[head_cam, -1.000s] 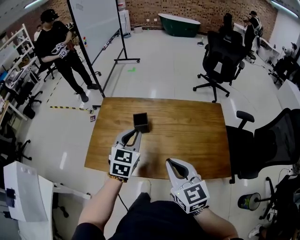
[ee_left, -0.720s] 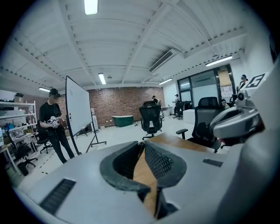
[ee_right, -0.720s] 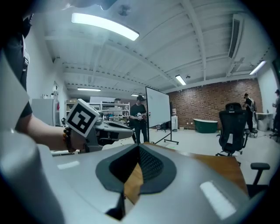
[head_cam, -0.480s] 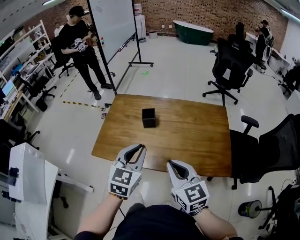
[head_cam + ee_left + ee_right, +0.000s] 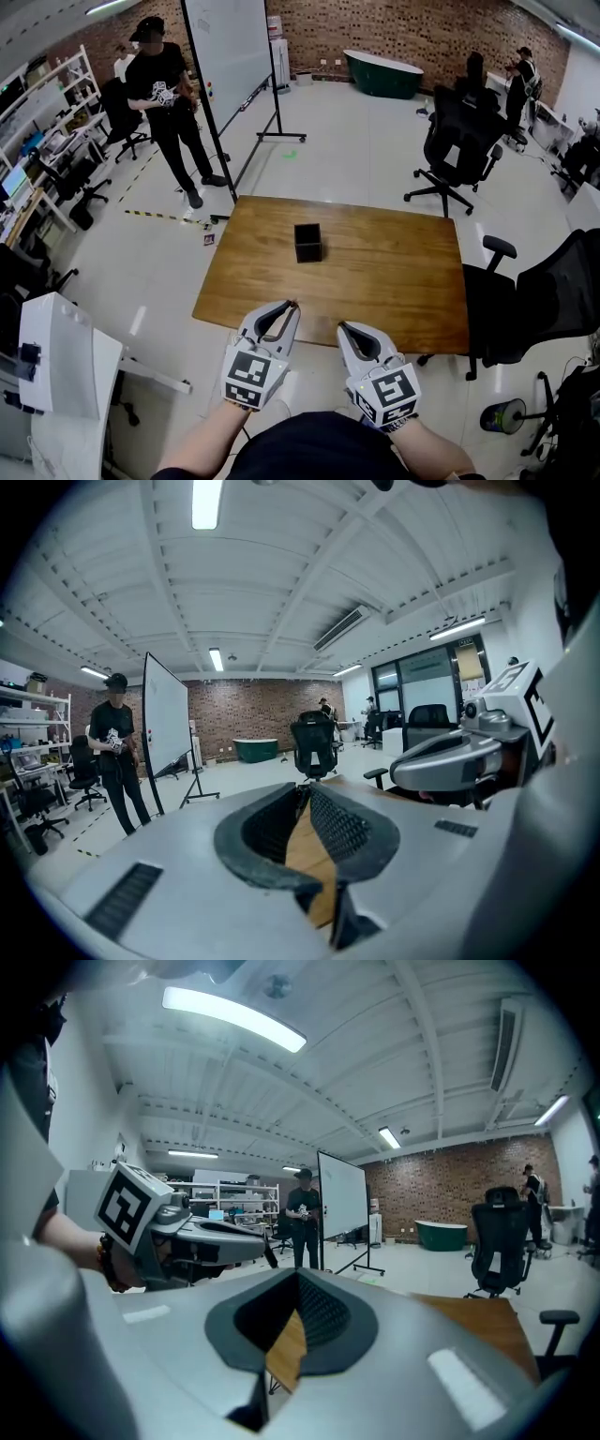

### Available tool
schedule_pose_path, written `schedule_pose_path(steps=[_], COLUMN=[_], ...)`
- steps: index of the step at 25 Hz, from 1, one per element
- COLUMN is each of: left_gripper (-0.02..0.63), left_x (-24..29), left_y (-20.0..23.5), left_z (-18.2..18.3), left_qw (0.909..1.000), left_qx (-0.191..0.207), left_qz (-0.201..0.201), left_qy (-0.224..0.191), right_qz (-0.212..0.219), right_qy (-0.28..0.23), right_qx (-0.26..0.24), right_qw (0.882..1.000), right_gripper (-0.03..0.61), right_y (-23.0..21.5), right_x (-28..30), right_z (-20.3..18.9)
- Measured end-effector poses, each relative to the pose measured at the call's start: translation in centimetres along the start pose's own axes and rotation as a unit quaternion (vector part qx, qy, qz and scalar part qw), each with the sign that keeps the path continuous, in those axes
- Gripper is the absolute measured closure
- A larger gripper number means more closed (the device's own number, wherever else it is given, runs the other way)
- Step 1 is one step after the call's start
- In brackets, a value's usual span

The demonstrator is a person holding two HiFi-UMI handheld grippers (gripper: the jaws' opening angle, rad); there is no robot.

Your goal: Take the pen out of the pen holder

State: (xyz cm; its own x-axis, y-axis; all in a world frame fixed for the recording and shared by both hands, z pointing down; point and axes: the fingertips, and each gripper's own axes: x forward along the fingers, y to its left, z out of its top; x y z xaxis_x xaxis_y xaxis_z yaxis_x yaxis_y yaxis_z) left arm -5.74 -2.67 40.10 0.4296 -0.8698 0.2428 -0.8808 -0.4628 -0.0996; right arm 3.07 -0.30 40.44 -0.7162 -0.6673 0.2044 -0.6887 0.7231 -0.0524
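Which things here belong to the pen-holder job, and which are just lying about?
Job: black square pen holder on brown wooden table; left gripper and right gripper, both shut, empty. No pen visible.
Around: black office chair, whiteboard on stand, green bathtub.

Bright ceiling strip lights (image 5: pixel 234 1018); fisheye-warped edges.

A wooden table (image 5: pixel 394 281) carries a black square pen holder (image 5: pixel 307 242), upright near its far edge.
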Motion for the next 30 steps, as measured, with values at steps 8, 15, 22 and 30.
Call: schedule_pose_path(steps=[8, 15, 22, 30], left_gripper=[0.560, 0.560, 0.560, 0.560], left_x=[-1.7, -2.5, -2.8, -3.1], left_y=[1.9, 3.1, 3.8, 4.3], left_z=[-0.6, -1.0, -1.3, -1.4], left_qw=[0.9997, 0.9994, 0.9992, 0.9991], left_qx=[-0.002, -0.005, -0.008, -0.009], left_qz=[-0.021, -0.032, -0.036, -0.037], left_qy=[-0.006, -0.013, -0.014, -0.017], right_qz=[-0.013, -0.017, -0.020, -0.023], right_qy=[0.000, 0.003, 0.007, 0.009], right_qx=[-0.011, -0.022, -0.027, -0.028], right_qw=[1.000, 1.000, 0.999, 0.999], right_gripper=[0.578, 0.578, 0.578, 0.578], right_y=[2.4, 4.1, 4.8, 5.2], right_x=[2.2, 3.6, 4.2, 4.6], right_z=[0.7, 1.2, 1.2, 1.3])
